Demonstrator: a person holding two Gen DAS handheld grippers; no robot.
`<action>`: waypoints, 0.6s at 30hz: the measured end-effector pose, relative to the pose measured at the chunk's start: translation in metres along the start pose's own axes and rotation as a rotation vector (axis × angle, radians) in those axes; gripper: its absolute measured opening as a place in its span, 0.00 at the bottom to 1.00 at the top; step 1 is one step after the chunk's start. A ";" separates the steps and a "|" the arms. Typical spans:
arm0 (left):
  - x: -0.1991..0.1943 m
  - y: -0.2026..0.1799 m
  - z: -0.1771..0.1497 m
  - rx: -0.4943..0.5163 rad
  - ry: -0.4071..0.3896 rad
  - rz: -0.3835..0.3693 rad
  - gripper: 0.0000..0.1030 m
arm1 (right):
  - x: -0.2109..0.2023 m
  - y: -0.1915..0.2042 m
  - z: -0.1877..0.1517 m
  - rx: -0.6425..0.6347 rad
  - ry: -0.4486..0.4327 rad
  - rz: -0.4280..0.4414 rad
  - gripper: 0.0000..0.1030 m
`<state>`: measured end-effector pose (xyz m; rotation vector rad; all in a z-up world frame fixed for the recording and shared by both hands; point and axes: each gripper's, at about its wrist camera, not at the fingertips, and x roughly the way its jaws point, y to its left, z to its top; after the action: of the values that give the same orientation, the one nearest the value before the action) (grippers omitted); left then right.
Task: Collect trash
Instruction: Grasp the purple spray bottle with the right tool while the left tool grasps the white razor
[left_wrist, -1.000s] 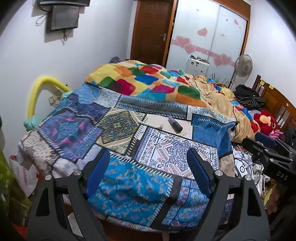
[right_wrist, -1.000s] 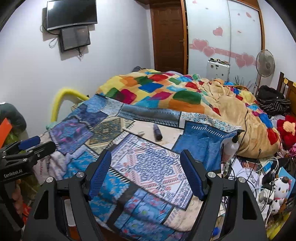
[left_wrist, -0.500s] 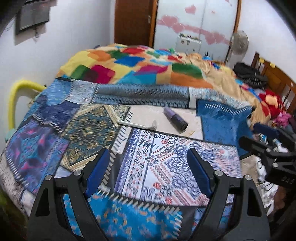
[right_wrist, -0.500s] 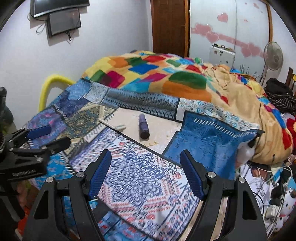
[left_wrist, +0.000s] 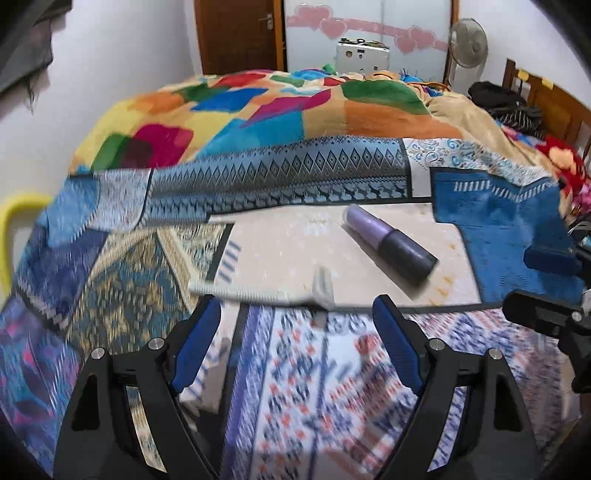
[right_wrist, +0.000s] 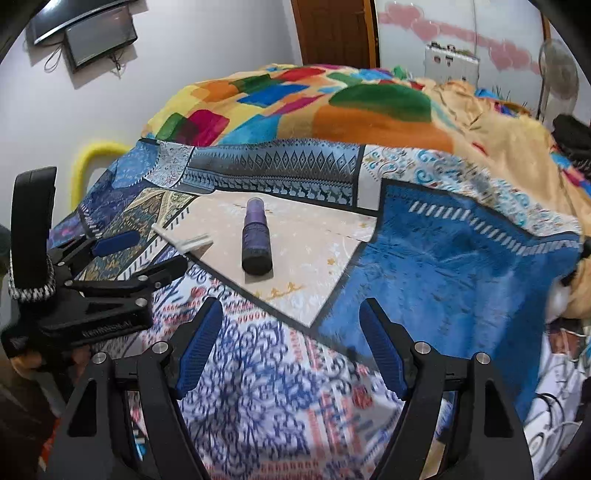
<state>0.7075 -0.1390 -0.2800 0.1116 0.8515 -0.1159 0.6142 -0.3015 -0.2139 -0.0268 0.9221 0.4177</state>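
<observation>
Both grippers (left_wrist: 295, 325) (right_wrist: 290, 328) dropped closer | fingers apart, empty | patchwork bedspread (left_wrist: 509, 236) | purple bottle (right_wrist: 255, 236)

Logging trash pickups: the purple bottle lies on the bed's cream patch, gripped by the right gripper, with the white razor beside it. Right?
Not gripped. The right wrist view shows the right gripper open and empty, short of the purple bottle, which lies free on the cream patch beside the white razor.

No readable text in either view. Only lettering: pale print on the side of the black left gripper (right_wrist: 127, 258), seen from the right wrist camera, too blurred to read. The purple cylindrical bottle with dark cap (right_wrist: 255, 236) shows a faint mark on its side, illegible.
</observation>
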 end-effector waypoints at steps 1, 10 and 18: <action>0.004 -0.002 0.001 0.022 -0.005 0.005 0.82 | 0.005 -0.001 0.003 0.010 0.004 0.015 0.72; 0.030 -0.007 0.004 0.095 -0.009 0.029 0.44 | 0.051 0.005 0.026 0.004 0.052 0.051 0.56; 0.023 0.000 0.005 0.062 -0.040 -0.024 0.13 | 0.073 0.022 0.030 -0.080 0.067 -0.003 0.33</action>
<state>0.7269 -0.1407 -0.2942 0.1572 0.8095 -0.1664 0.6682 -0.2509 -0.2488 -0.1158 0.9710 0.4532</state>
